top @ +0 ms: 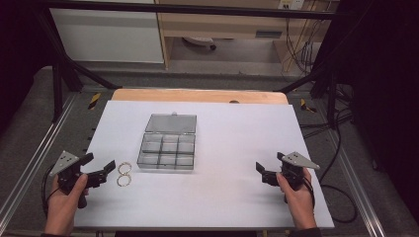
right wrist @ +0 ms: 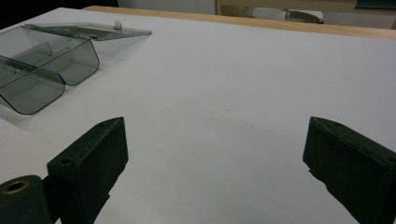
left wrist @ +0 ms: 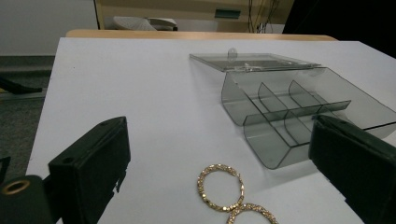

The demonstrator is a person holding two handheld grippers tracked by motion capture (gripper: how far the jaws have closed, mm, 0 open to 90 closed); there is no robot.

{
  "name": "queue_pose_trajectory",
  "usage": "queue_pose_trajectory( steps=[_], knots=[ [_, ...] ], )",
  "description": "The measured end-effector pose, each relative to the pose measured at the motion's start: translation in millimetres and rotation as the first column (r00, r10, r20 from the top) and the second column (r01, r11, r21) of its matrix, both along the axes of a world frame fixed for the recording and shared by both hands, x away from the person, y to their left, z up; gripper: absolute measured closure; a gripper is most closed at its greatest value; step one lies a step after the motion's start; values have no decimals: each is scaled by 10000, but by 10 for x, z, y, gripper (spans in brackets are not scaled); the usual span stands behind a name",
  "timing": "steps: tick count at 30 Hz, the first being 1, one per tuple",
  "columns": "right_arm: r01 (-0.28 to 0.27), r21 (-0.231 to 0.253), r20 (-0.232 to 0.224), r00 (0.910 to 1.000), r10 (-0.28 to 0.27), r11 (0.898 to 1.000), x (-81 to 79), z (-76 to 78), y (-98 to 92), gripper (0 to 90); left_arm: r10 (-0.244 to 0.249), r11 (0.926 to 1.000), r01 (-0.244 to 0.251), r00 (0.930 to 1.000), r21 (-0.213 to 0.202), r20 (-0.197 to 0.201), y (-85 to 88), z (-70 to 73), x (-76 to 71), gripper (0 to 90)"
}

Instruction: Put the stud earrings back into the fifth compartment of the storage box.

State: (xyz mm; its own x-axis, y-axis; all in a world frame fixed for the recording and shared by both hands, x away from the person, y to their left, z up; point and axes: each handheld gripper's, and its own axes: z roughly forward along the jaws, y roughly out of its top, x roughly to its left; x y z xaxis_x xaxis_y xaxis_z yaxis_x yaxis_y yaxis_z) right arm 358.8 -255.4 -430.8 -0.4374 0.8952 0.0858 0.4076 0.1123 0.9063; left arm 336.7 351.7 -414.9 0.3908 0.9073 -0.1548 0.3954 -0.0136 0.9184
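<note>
- The left claw (top: 103, 166) sits at the near left of the white counter (top: 232, 197), gripped by the person's left hand (top: 66, 197); its jaws stand wide apart, released, with nothing between the pads.
- The right claw (top: 269, 170) rests at the near right, held by the right hand (top: 296, 195); its jaws are also spread and grasp nothing, with bare counter between them in the right gripper view.
- Two gold rhinestone hoop rings (top: 124, 174) lie flat on the counter just beyond the left claw's tips, one nearer and one farther, touching each other at the edge; in the left gripper view they lie (left wrist: 222, 186) between the jaws' lines, still clear of both pads.
- Just past the rings, to their right, stands a smoky clear plastic compartment box (top: 167, 150), with dividers forming small cells that look empty.
- Its lid (top: 171, 123) lies open flat on the far side.
</note>
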Motion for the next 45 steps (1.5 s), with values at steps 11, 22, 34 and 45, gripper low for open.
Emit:
queue_pose_trajectory(
  steps=[11, 22, 34, 45],
  knots=[
    [112, -372, -12, 9999, -113, 9992, -169, 55, -3, 34, -65, 9996, 78, 9987, 268, -507, -6, -31, 106, 109],
    [36, -689, -642, 9979, -81, 9976, -76, -61, 14, 39, -10, 9929, 185, 9890, 1172, -1477, -19, -204, 330, 359],
    [-22, -800, -779, 9970, -41, 9968, -58, -98, 15, 43, -870, 9736, 1344, 9657, 1844, -2445, -180, -391, 512, 626],
    [-183, -964, -749, 9971, 111, 9952, -48, -79, 52, 43, -825, 9554, 1483, 9644, 2554, -2512, -258, -403, 474, 869]
  ],
)
